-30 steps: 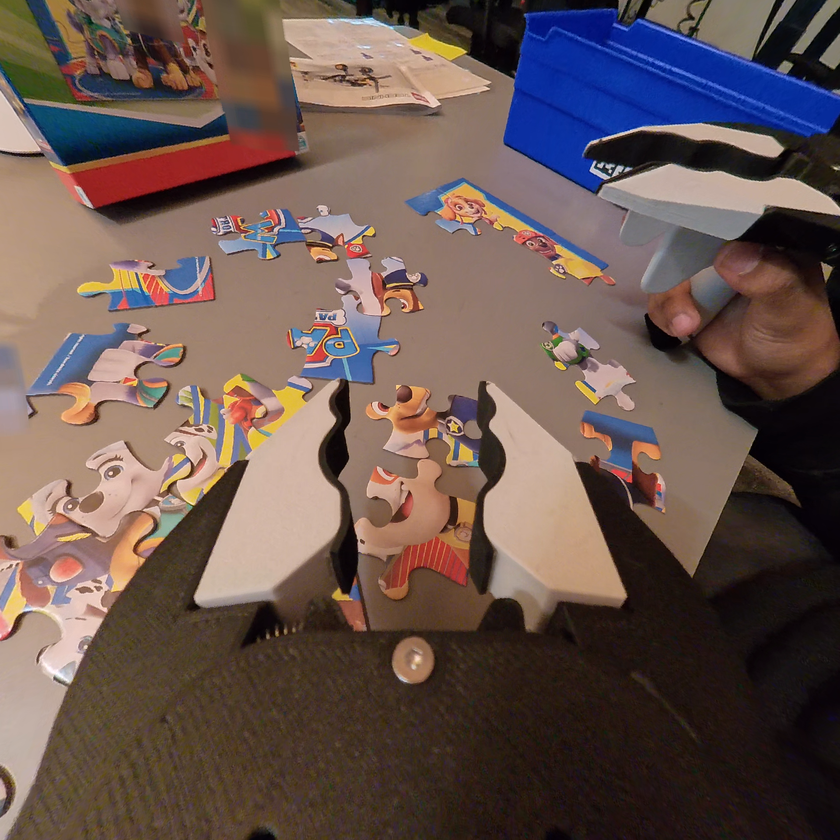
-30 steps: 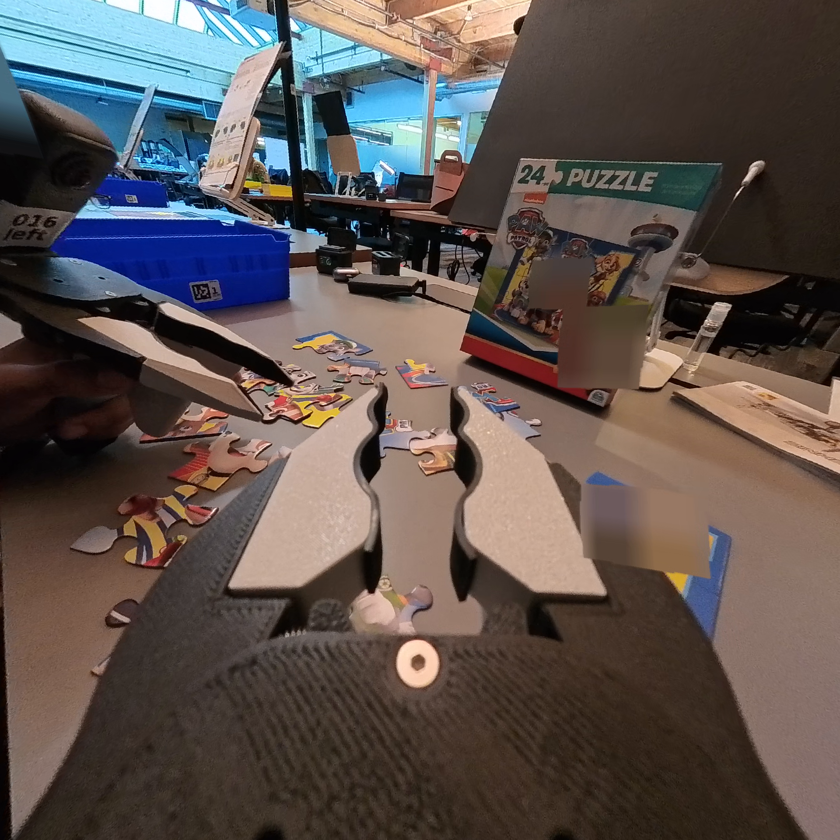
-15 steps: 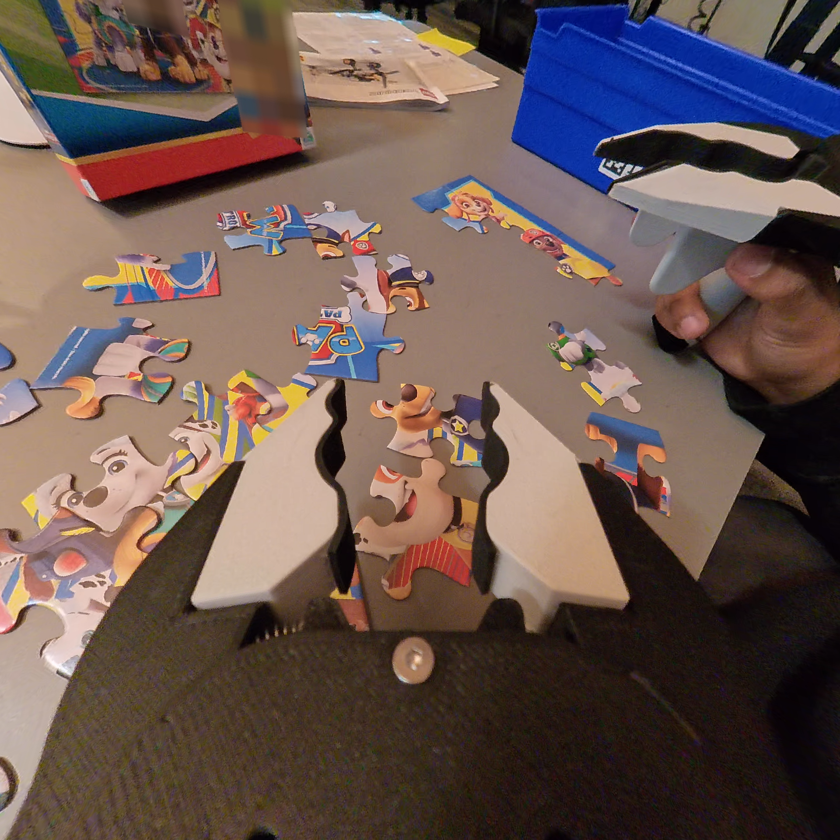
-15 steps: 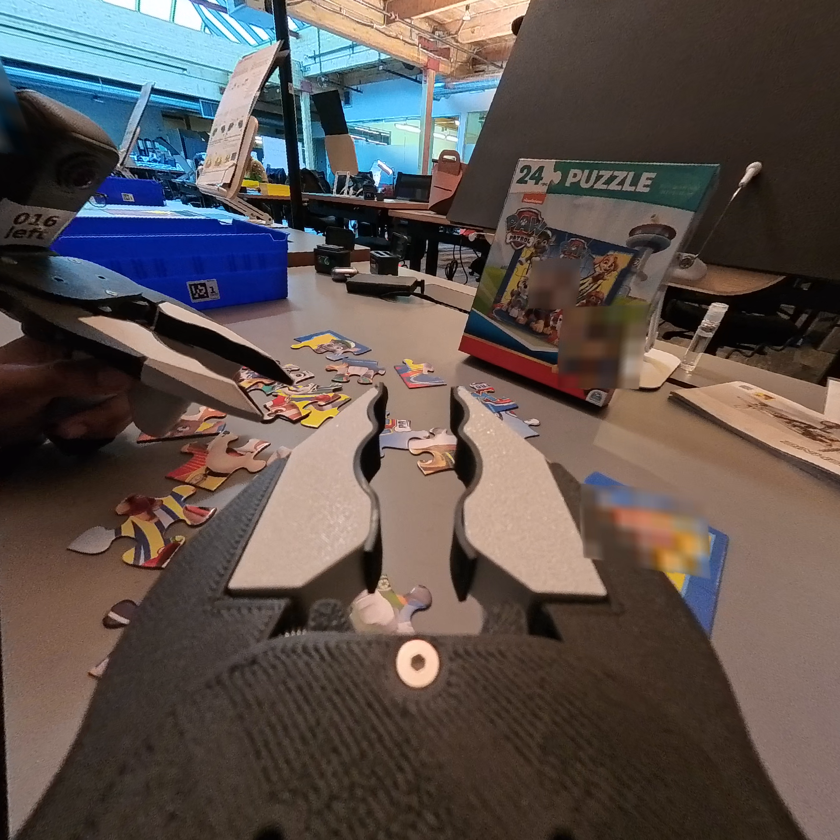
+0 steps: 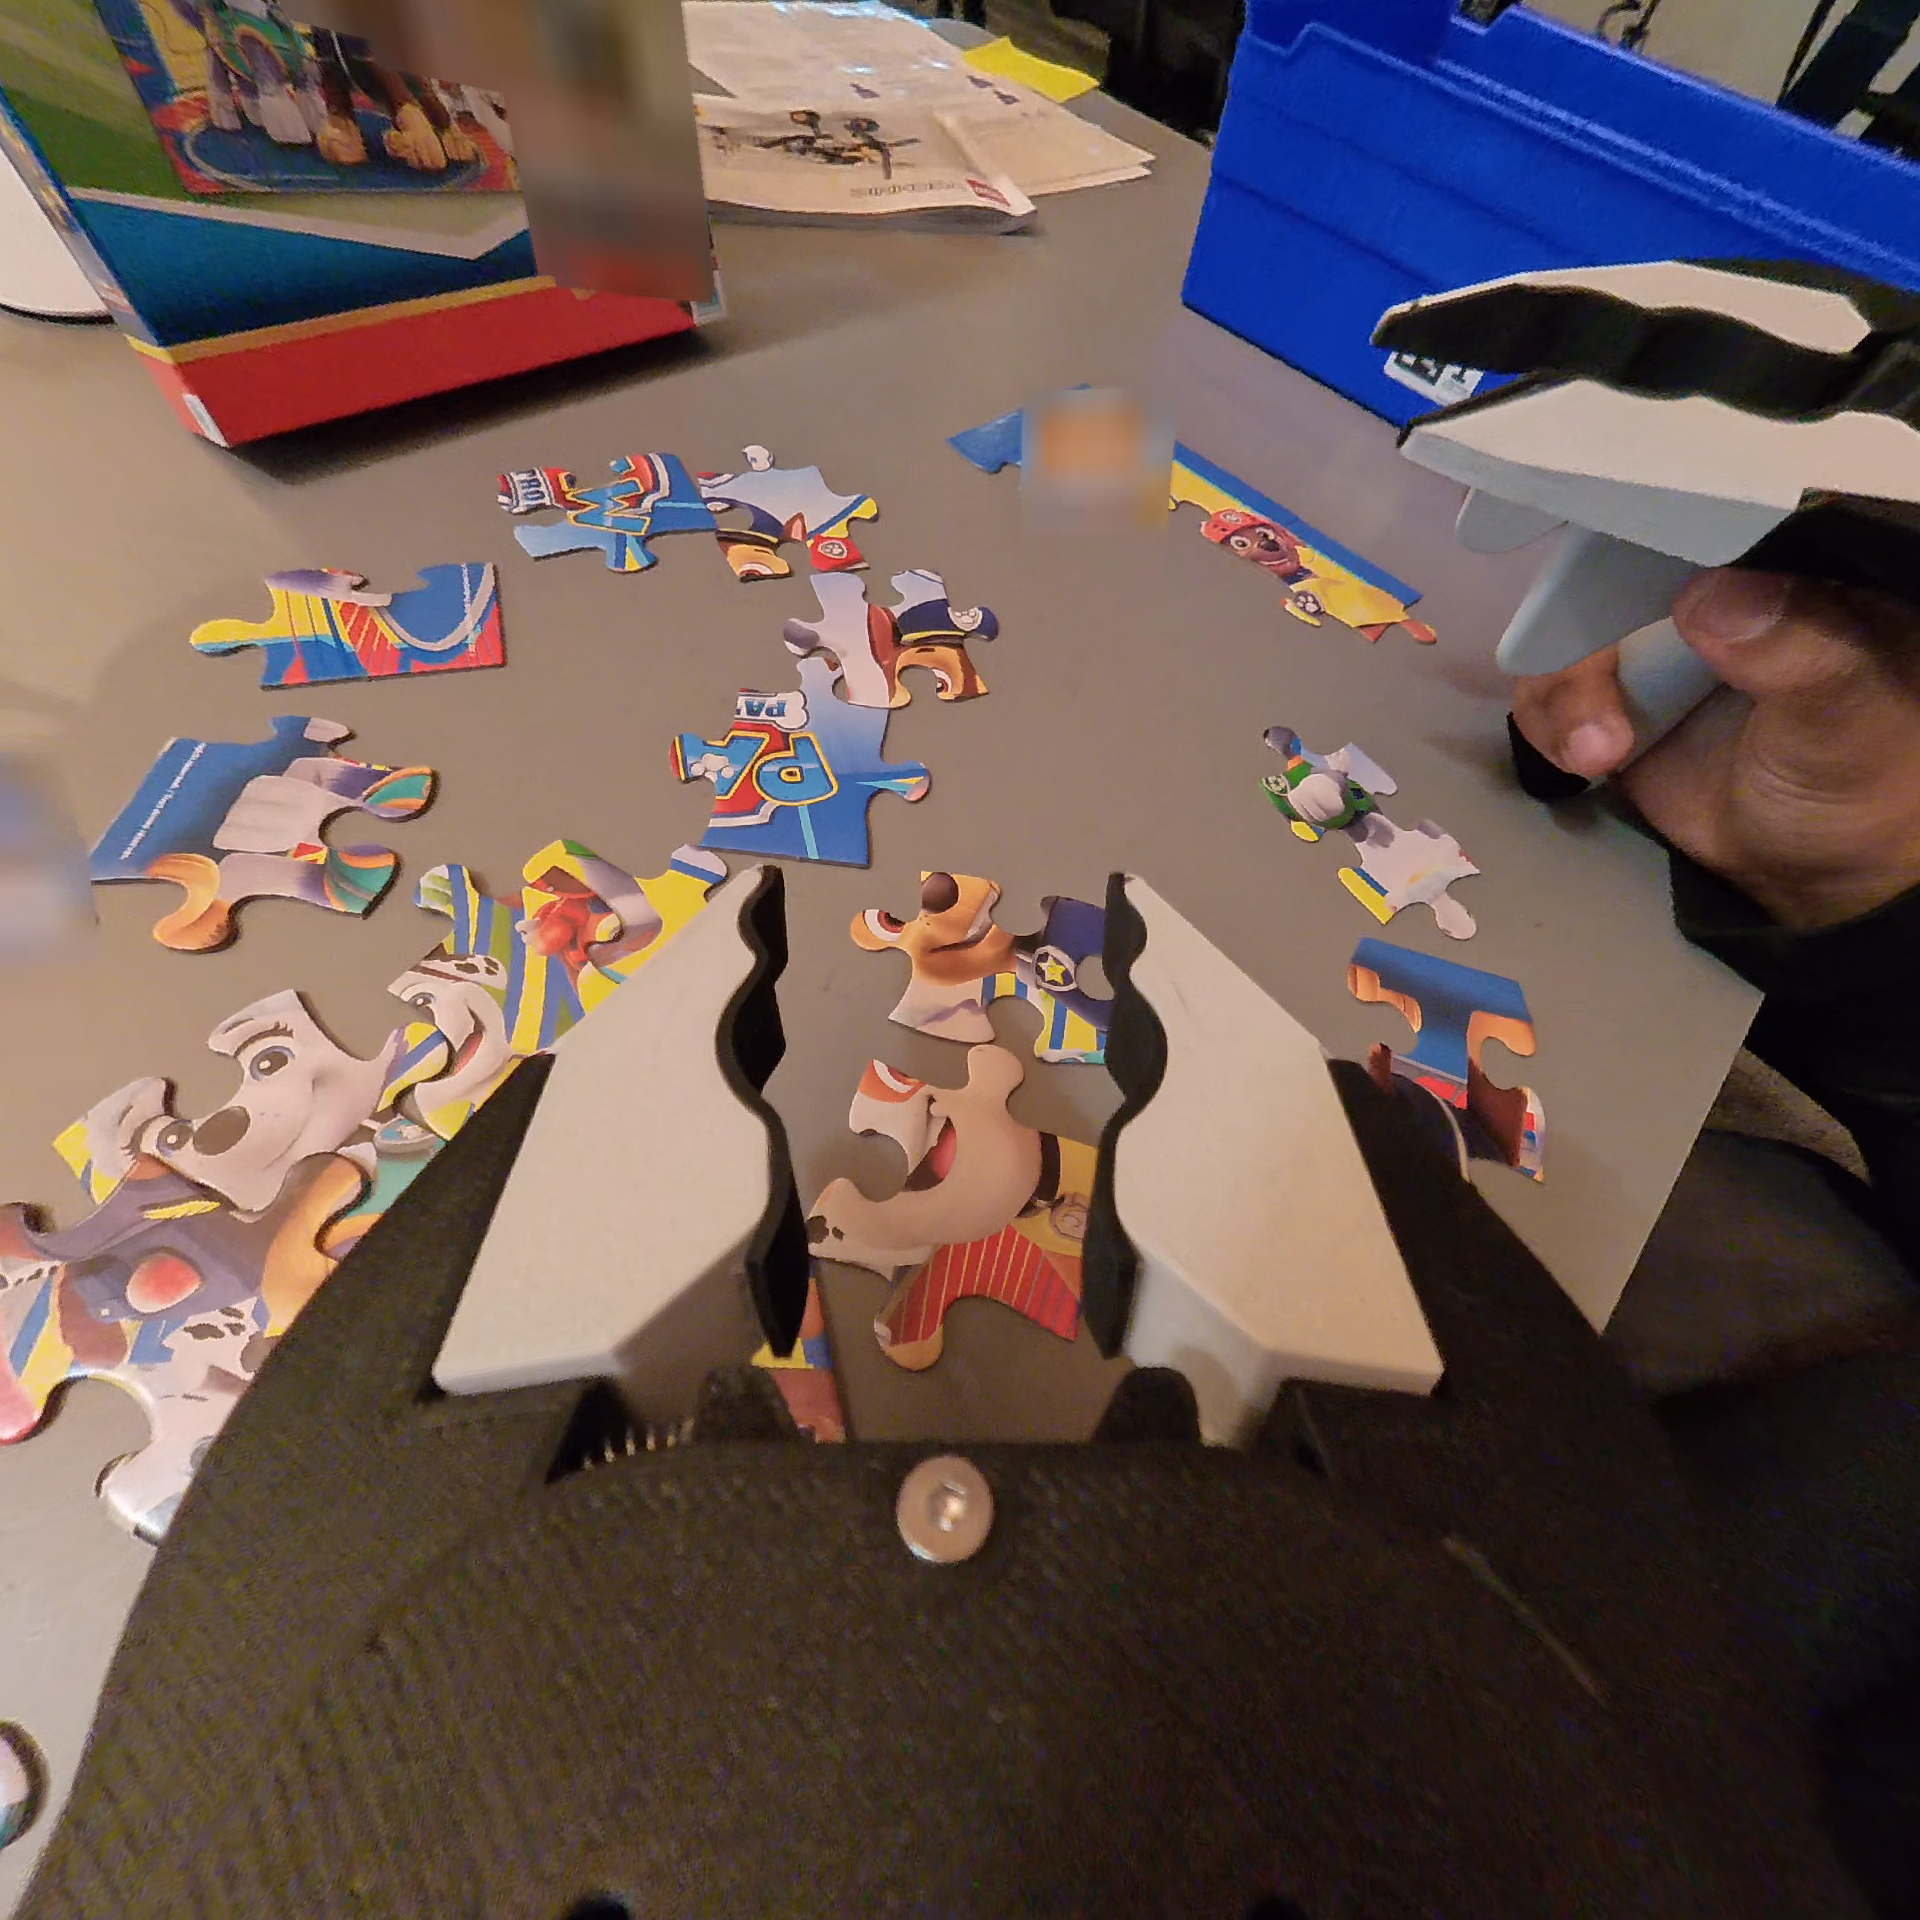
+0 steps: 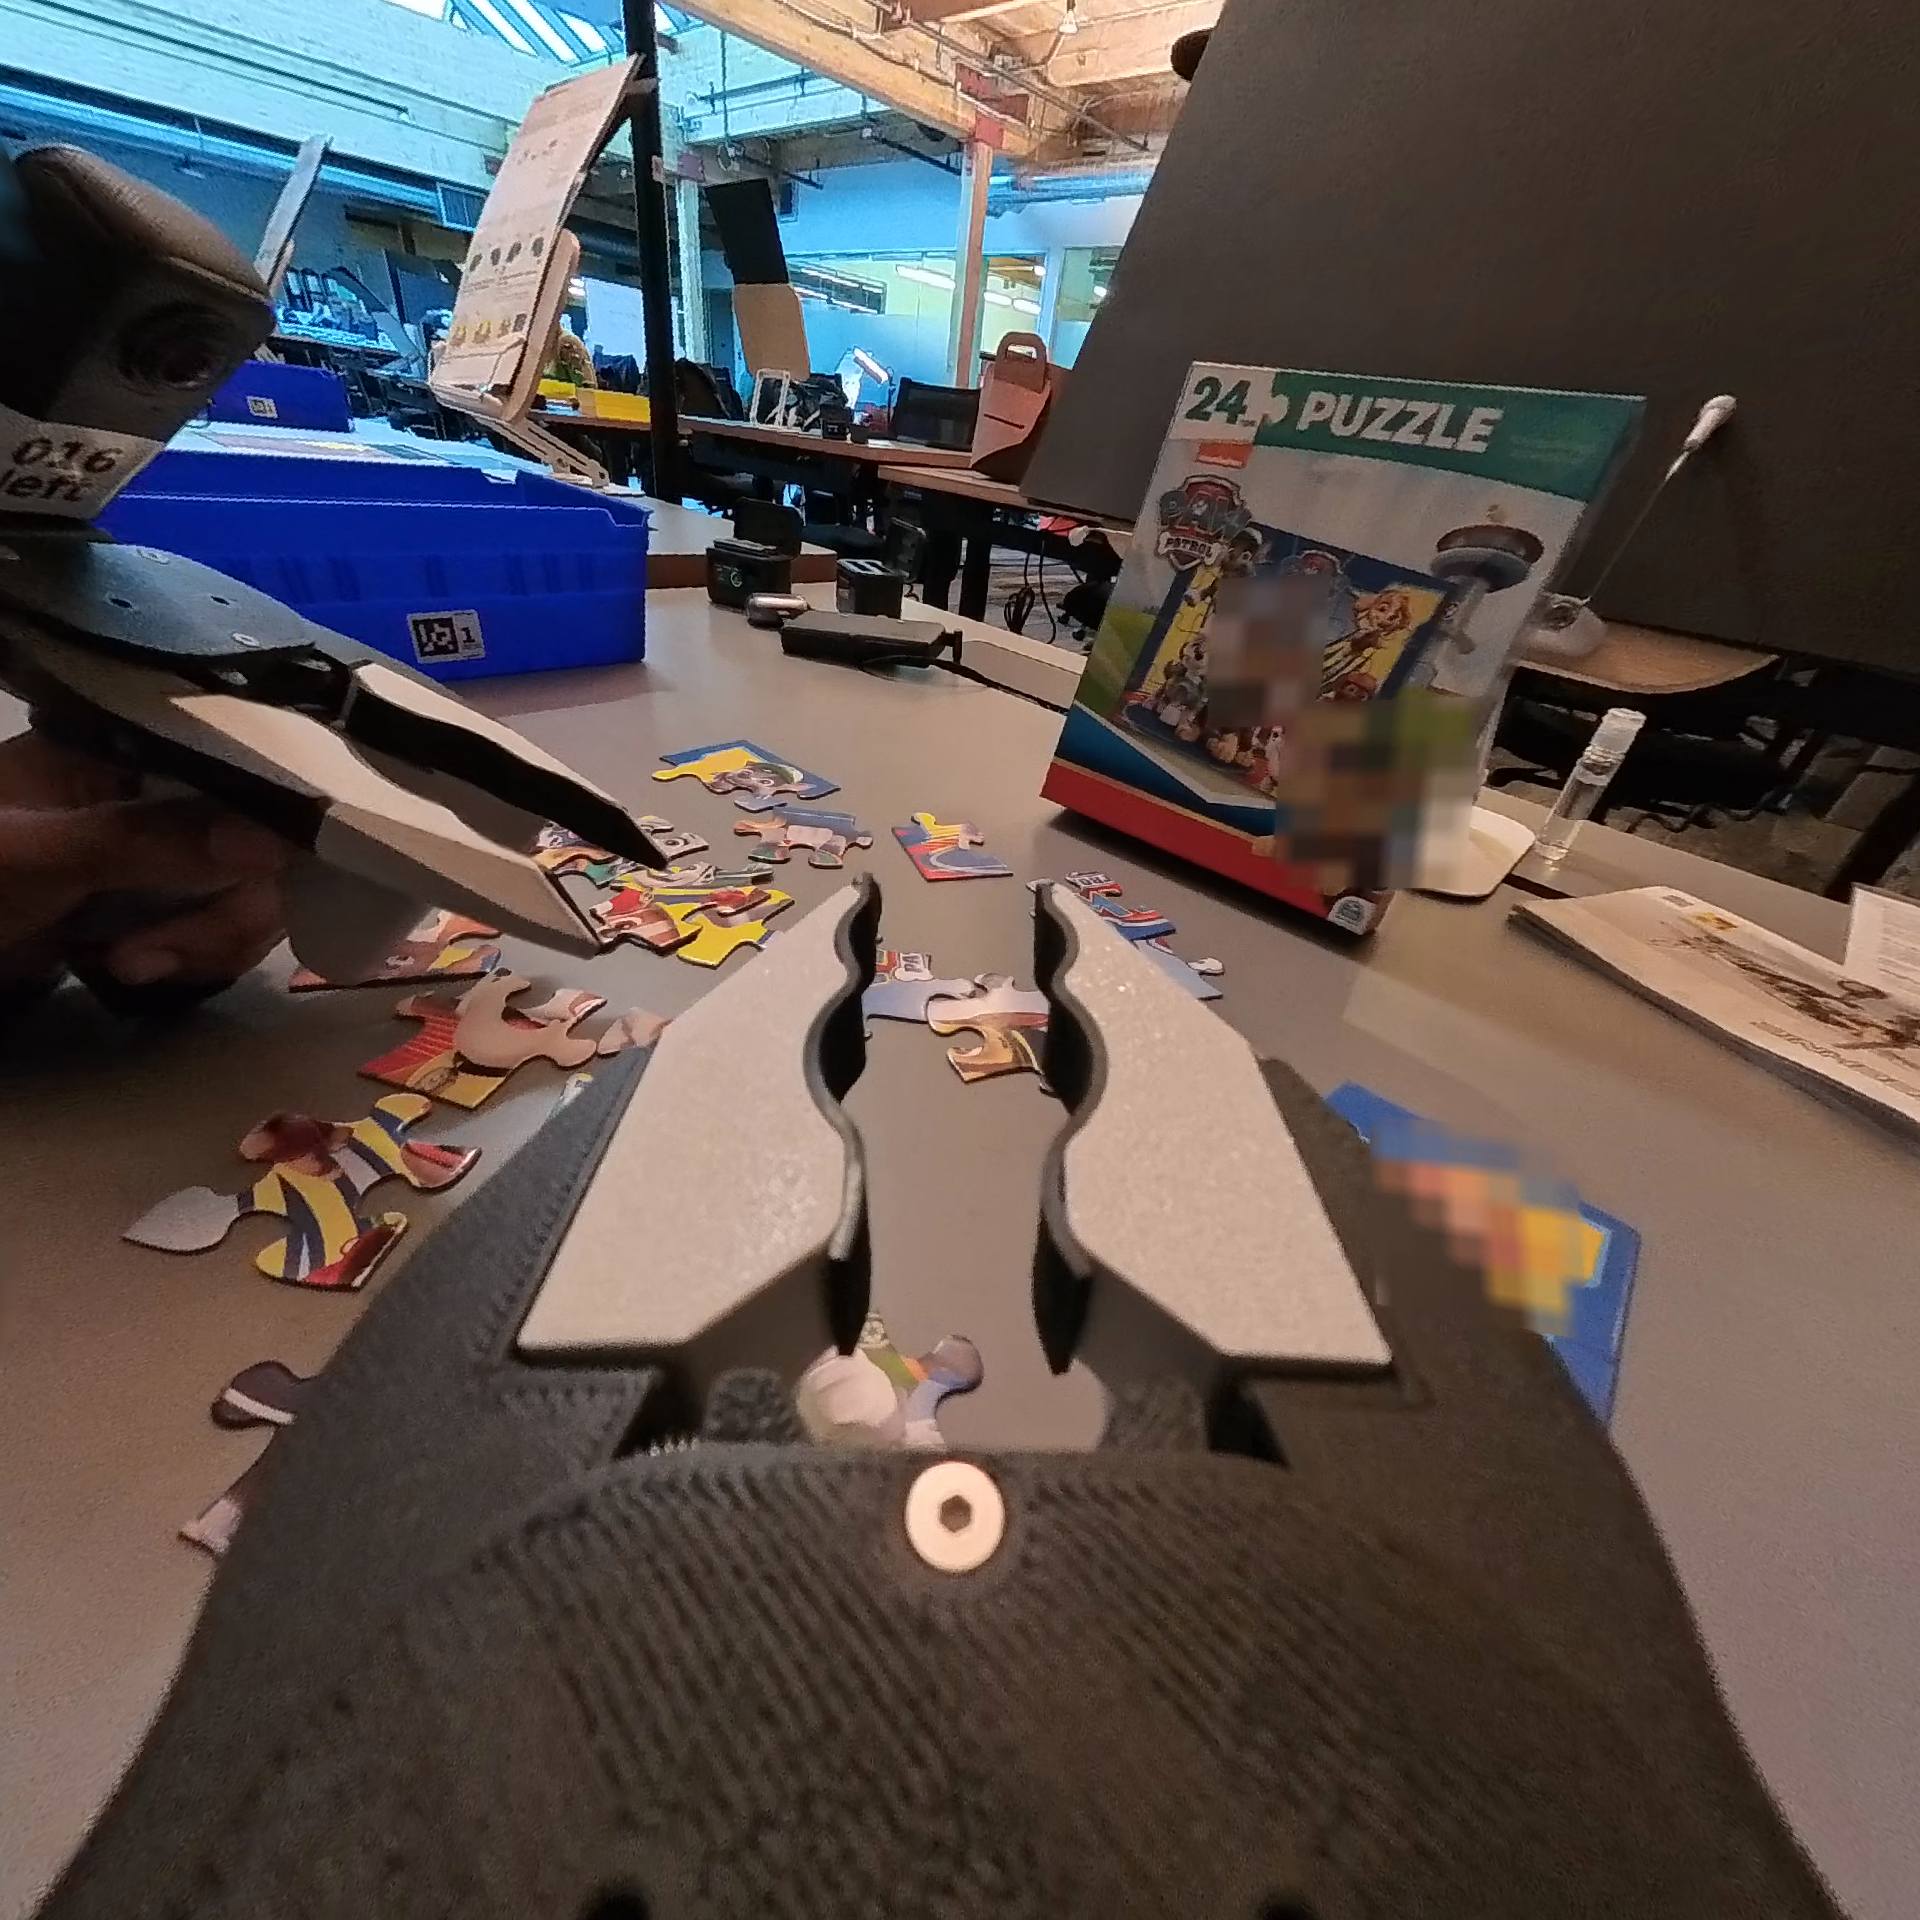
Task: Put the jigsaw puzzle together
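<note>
Over the grey table [image 5: 1091, 727], the left gripper [image 5: 940, 883] hangs wide open and empty, a puzzle piece [image 5: 977, 966] lying loose beneath; at two o'clock, the right gripper [image 6: 951, 894] waits part-open, empty.

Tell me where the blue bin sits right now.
The blue bin sits at the table's far right in the left wrist view, behind the right hand-held gripper; in the right wrist view it is far left.

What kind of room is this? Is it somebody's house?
Probably not a house: it looks like a big shared workshop or lab, with rows of work tables, a high beamed ceiling and a blue storage bin.
</note>
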Motion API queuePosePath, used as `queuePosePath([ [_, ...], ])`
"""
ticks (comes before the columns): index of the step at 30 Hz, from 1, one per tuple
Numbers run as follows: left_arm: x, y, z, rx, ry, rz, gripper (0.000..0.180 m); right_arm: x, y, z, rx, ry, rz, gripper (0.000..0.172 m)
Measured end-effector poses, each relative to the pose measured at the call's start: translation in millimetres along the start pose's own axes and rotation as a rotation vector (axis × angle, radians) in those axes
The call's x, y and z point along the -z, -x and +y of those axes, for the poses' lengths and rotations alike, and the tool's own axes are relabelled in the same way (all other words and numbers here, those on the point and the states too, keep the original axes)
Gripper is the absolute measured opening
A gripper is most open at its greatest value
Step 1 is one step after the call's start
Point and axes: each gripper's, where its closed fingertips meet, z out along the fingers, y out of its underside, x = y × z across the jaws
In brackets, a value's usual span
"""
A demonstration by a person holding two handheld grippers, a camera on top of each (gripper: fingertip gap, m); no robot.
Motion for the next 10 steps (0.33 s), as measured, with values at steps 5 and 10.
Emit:
queuePosePath([
  [5, -2.8, -0.5, 3.2, -0.032, 0.028, -0.024, 0.061, 0.3, 1.0, -0.4, 0.018, -0.002, 0.008, 0.029],
  [10, -1.7, -1.7, 2.1, -0.044, 0.018, -0.026, 0.062, 0.2, 6.4, -0.4, 0.052, -0.001, -0.006, 0.029],
])
